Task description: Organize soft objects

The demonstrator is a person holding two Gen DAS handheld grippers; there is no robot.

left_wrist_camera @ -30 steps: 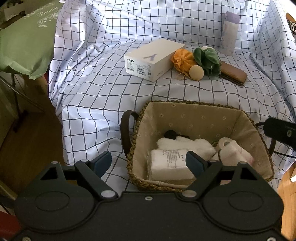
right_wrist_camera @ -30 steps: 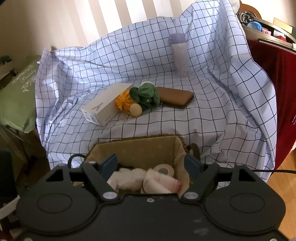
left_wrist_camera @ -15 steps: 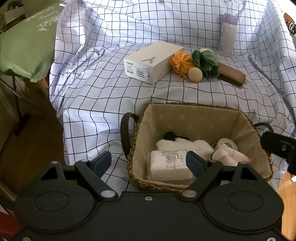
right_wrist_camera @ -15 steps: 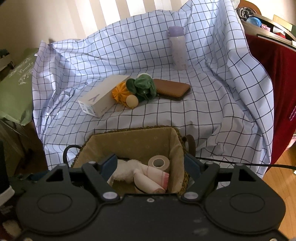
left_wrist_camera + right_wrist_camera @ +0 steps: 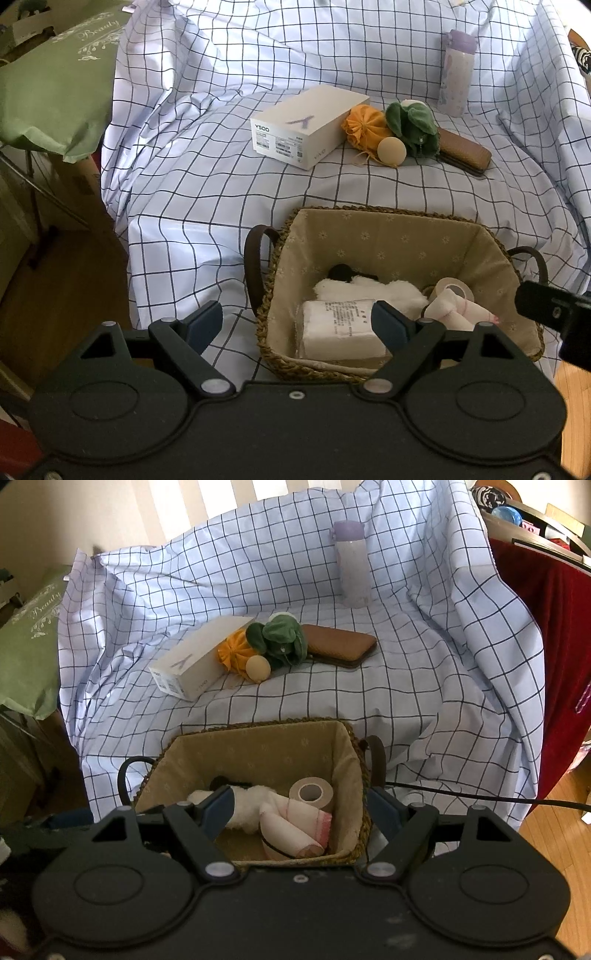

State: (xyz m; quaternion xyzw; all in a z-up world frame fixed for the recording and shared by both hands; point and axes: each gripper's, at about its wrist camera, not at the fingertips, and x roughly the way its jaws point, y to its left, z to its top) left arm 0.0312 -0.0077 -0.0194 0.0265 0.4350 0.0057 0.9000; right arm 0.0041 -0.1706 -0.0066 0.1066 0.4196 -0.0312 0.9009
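A woven basket sits at the near edge of the checked sheet. It holds a white wrapped pack, a fluffy white piece, a tape roll and a rolled pink-and-white cloth. Farther back lie an orange pouch, a beige ball and a green plush, bunched together. My left gripper hovers open over the basket's near left corner. My right gripper hovers open over its right half. Neither holds anything.
A white box touches the orange pouch on its left, and a brown case lies right of the plush. A purple bottle stands at the back. A green cushion is left, red fabric right. A black cable crosses the sheet's edge.
The right wrist view has tipped slightly, so more of the basket's inside shows. No object has moved, and both grippers' jaws stand as wide as before.
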